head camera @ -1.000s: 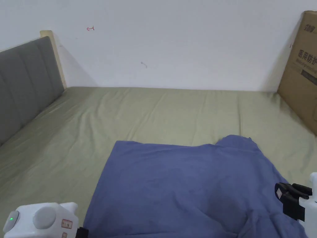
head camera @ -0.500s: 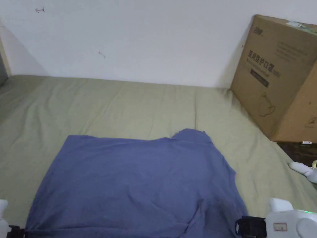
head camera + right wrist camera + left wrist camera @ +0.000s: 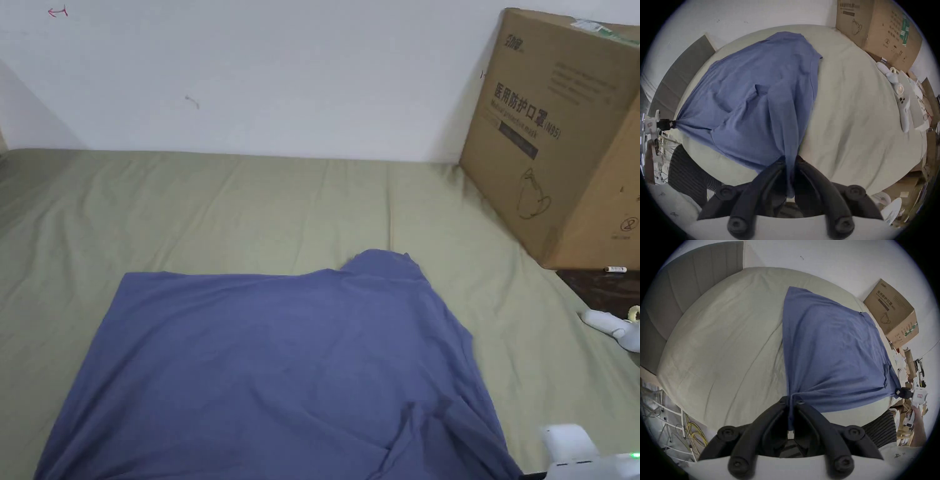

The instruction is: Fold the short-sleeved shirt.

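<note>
Bare green bed sheet (image 3: 187, 206) lies open beyond and left of the blue shirt (image 3: 281, 369), up to the wall. On the right a cardboard box (image 3: 562, 137) (its base on the bed) blocks the far corner. Small white objects (image 3: 609, 325) crowd the right edge.

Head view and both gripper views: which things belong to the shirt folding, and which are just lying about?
In use:
blue shirt
left tongs, shut on it
right tongs, shut on it
bed sheet underneath

Lying about:
cardboard box
grey headboard
yellow cables
</note>
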